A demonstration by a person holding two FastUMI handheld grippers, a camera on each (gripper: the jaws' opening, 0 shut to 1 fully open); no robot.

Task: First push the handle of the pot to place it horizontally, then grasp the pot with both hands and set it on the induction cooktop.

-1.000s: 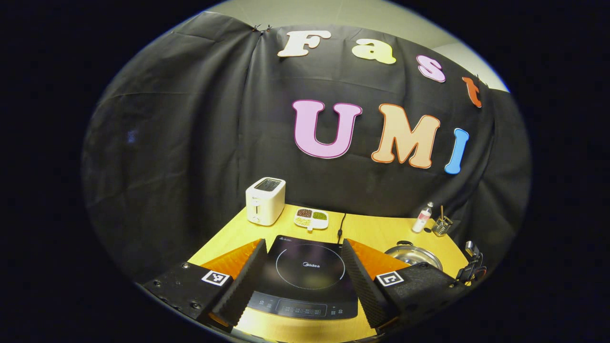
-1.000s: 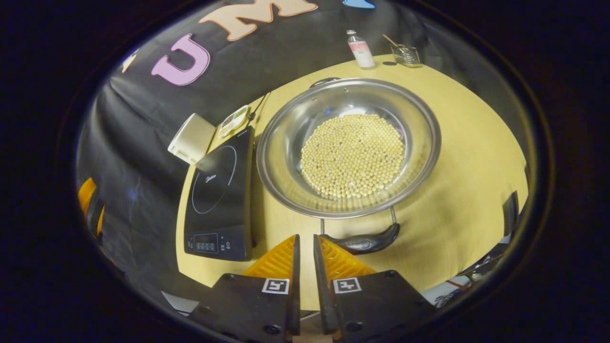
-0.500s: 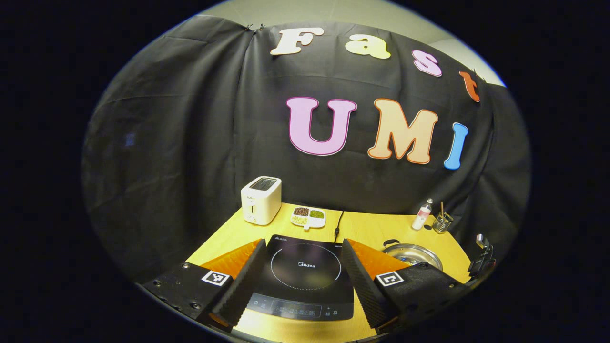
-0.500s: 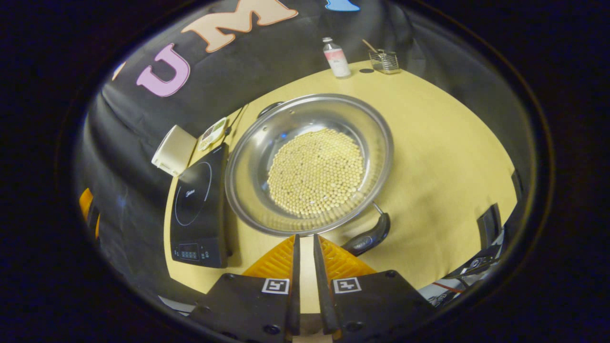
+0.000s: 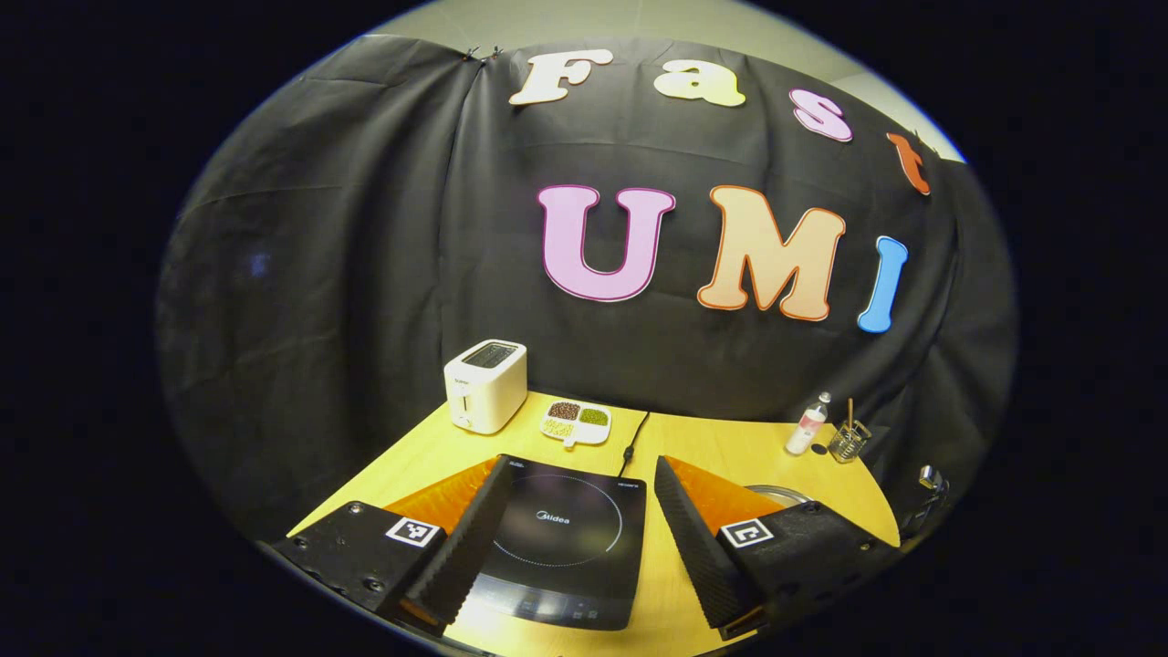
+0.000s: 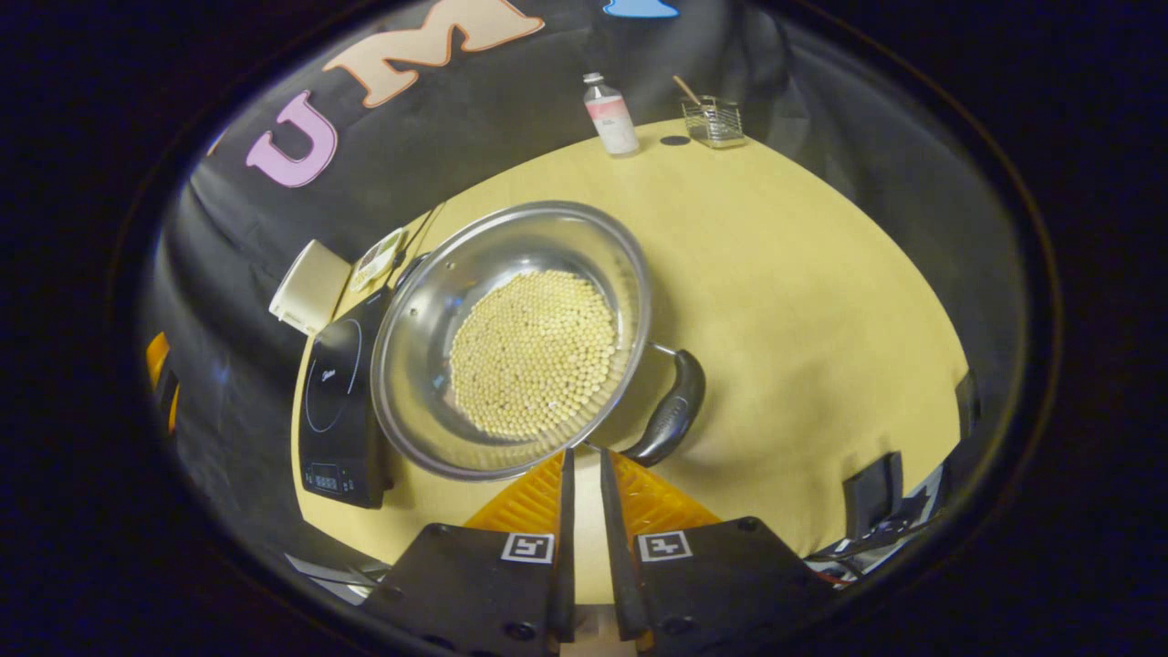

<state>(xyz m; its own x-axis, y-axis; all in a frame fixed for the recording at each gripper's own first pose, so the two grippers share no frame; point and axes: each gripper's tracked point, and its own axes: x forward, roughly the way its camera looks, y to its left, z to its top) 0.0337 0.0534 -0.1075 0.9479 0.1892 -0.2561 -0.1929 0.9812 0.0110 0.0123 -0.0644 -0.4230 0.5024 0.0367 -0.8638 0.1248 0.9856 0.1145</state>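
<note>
Swung round over the last second: pot (image 6: 429, 301) of pale beans (image 6: 534, 365), its long near handle (image 6: 671, 411) gone from facing the right gripper (image 6: 582, 453) out to that view's right. Reads as the push step well under way, perhaps nearly done; cannot tell whether truly horizontal yet. Sits on the yellow table (image 6: 803, 301), rim crossing the edge of the induction cooktop (image 6: 333, 401) in the right gripper view, touching or merely overlapping impossible to say. Right jaws pinched to a narrow slit, clamping nothing, tips just beside the handle's end. Left gripper (image 5: 581, 465) spread wide, empty, hovering before the cooktop, with a sliver of pot behind its right finger. Leaves the two-handed lift not yet begun. Farther back, along the black cloth wall: toaster (image 5: 484, 385), divided dish (image 5: 575, 422) of grains, small bottle (image 6: 611, 114), wire holder (image 6: 714, 121).
</note>
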